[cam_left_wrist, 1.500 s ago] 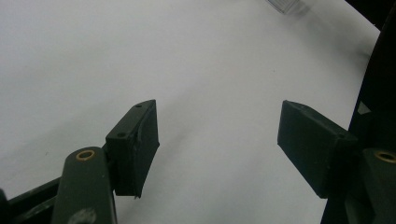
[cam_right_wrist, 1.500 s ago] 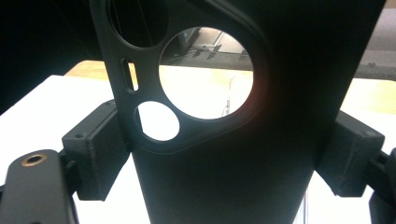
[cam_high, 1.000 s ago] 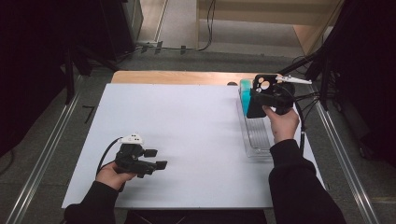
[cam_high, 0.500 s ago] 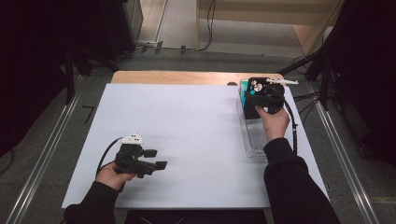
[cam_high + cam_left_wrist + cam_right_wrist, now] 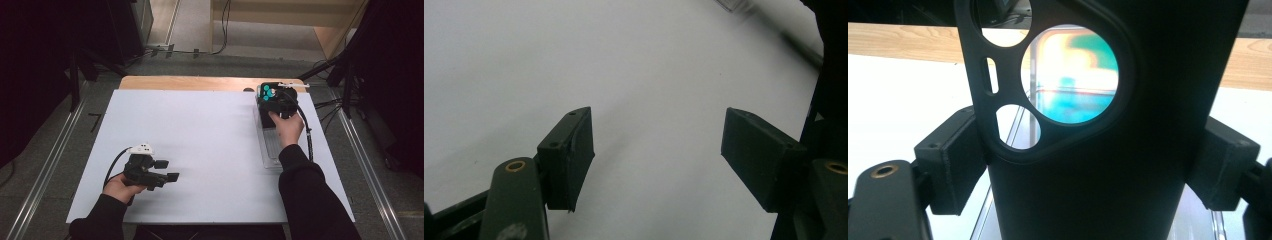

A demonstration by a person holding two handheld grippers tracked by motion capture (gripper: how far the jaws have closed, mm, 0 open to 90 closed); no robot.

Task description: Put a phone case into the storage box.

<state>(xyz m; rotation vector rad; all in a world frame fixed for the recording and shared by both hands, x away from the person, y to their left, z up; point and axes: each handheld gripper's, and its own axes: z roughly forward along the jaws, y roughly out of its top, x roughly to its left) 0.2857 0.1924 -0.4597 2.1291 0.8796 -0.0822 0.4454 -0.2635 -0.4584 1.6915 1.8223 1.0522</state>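
Right gripper sits at the far right of the white tabletop, over the far end of a clear plastic tray. Its jaws are clamped on a black case: in the right gripper view both pads press the case's flanks, left pad and right pad flush against it. The case stands upright between the jaws and has one large round cutout, two smaller round ones and a narrow slot near its top. Through the large cutout a teal and yellow blur shows behind; cannot tell what it is. In the high view teal patches show on top of the black case. The person's right hand wraps the gripper from behind, cable trailing down the right side.

Left gripper rests low at the near left of the tabletop, well apart from the tray, held in the left hand. Its jaws are spread, nothing between them; in the left gripper view bare white tabletop shows between the two pads.

A wooden strip runs along the tabletop's far edge.
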